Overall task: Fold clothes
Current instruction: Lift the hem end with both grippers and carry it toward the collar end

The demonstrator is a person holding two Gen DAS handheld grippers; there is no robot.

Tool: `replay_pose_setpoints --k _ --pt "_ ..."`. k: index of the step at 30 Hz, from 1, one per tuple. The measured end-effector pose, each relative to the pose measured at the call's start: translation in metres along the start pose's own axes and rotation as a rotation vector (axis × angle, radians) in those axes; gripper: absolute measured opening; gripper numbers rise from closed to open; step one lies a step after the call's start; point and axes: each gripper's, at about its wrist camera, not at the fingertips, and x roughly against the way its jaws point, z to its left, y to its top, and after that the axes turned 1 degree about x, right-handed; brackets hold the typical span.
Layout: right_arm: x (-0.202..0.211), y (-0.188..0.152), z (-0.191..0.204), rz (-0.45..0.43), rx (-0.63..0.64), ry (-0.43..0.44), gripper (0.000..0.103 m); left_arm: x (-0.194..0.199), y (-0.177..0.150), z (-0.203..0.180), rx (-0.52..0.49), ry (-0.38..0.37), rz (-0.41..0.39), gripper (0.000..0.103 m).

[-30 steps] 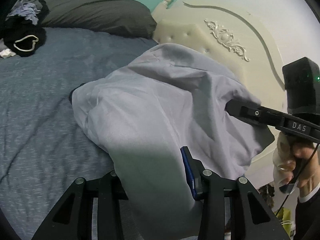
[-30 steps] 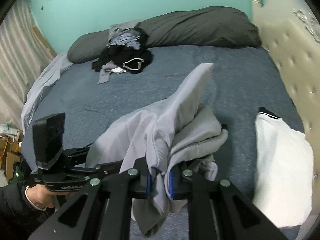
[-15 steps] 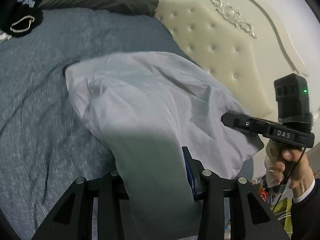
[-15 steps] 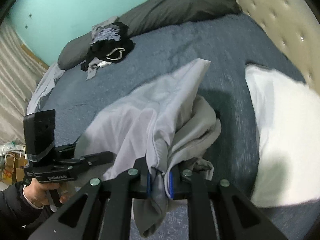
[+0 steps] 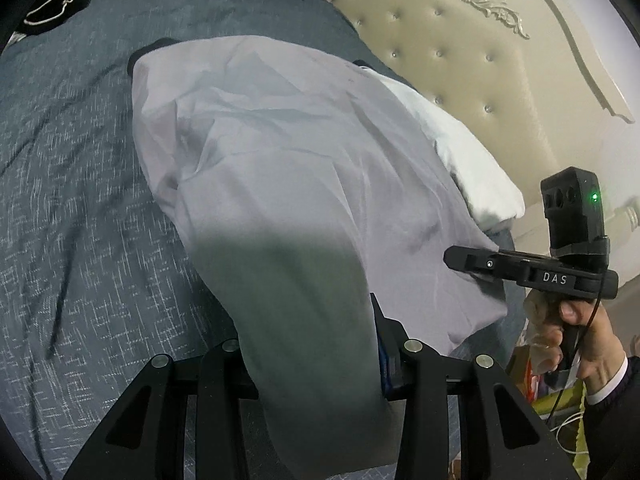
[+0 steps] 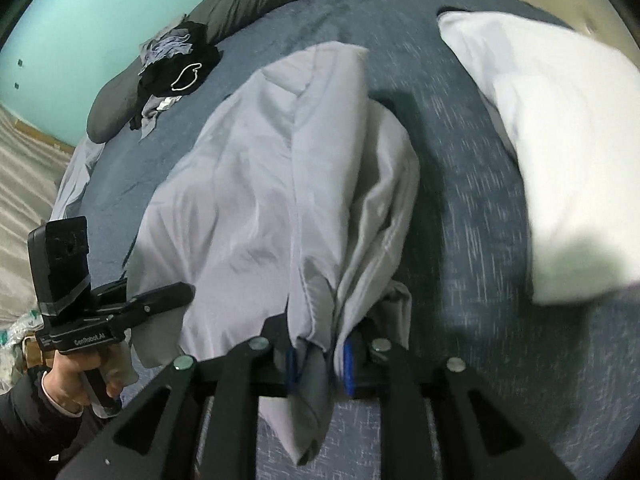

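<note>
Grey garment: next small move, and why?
Probably finish releasing: open the right gripper fully and draw it back. The grey garment already lies spread on the bed; the right jaws have just been opening, cloth loose between them, while the left gripper clamps its edge.

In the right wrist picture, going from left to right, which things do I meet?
Left gripper in the person's hand → black clothes pile → grey garment → white pillow.
</note>
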Motion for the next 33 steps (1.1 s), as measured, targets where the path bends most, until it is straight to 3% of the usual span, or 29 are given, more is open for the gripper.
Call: replay_pose_setpoints --k 6,10,17,22,27,30,33 --pt "0.004 -0.008 -0.002 -0.001 0.005 -0.053 0.032 -0.002 -0.003 0.0 0.0 0.003 0.003 0.042" --pt "0.003 -0.007 -0.009 0.02 0.012 -0.104 0.052 -0.003 -0.004 0.0 0.001 0.004 0.002 0.042" --pt "-0.021 -0.002 -0.031 0.085 -0.051 -0.007 0.059 -0.004 -0.006 0.001 0.005 0.001 0.006 0.042" --pt "-0.037 0.001 -0.038 0.107 -0.054 0.014 0.064 -0.006 -0.006 0.0 0.0 0.002 0.009 0.042" --pt "-0.045 0.003 -0.039 0.105 -0.06 0.016 0.064 -0.007 -0.007 -0.002 -0.002 0.005 0.01 0.042" --pt "-0.044 0.002 -0.035 0.092 -0.044 0.039 0.042 -0.008 -0.005 0.0 -0.004 0.007 0.01 0.042" --pt "-0.043 0.001 -0.027 0.079 -0.018 0.035 0.028 -0.008 -0.003 -0.004 -0.005 0.01 0.008 0.042"
